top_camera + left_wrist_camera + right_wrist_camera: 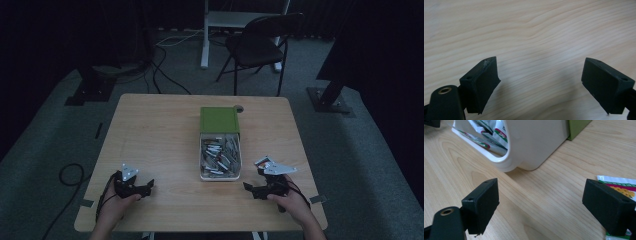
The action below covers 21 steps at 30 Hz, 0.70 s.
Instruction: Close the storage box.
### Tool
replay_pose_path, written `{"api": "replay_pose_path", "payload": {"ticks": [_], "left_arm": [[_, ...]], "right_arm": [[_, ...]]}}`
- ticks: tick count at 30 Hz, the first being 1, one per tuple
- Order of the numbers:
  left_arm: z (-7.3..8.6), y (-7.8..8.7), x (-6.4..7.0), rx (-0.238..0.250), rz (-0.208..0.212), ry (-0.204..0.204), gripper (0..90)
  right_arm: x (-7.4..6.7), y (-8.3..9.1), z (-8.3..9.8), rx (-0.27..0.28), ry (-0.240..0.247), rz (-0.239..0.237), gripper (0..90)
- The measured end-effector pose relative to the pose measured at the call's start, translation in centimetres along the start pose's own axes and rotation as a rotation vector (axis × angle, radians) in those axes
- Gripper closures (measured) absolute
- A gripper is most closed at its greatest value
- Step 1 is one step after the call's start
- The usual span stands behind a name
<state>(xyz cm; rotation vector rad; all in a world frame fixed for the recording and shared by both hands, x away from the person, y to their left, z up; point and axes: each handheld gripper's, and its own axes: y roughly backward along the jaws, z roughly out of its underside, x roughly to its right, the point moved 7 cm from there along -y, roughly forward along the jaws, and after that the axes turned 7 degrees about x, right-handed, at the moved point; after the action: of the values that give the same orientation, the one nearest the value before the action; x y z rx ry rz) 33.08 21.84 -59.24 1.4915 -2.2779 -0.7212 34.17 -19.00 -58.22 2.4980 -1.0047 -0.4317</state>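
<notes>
A white bin [202,160] full of small printed packets [219,152] lies mid-table, with a green box [219,120] at its far end. My left gripper [149,187] rests near the front left edge in a hand. Its jaws stand open over bare wood [540,72]. My right gripper [248,188] sits to the right of the bin, open too [541,192], with only tabletop between its fingers. The bin's rounded white corner [529,150] is just beyond it. A loose packet [616,182] with green and red print lies flat beside the right jaw, partly hidden behind it.
The wooden table [160,130] has bare room left of the bin. A small round hole [239,108] sits by the green box. Beyond the table stand a dark folding chair [257,45] and a white stand [205,35]. Cables [70,175] trail on the grey floor.
</notes>
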Motion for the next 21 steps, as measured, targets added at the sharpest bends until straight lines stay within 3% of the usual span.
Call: {"api": "replay_pose_path", "payload": {"ticks": [7,14,21], "left_arm": [[-0.7,-0.3,2.5,0.005,0.096,-0.047,11.2],[-1.4,-0.7,3.9,0.019,0.131,-0.064,10.6],[-2.9,-1.0,5.4,0.066,0.162,-0.081,10.6]], "right_arm": [[0.0,-0.4,-0.5,0.010,-0.002,0.004,13.6],[0.0,-0.3,-1.6,0.036,-0.001,0.004,13.6],[0.1,-0.3,-2.8,0.060,0.005,0.004,13.6]]}}
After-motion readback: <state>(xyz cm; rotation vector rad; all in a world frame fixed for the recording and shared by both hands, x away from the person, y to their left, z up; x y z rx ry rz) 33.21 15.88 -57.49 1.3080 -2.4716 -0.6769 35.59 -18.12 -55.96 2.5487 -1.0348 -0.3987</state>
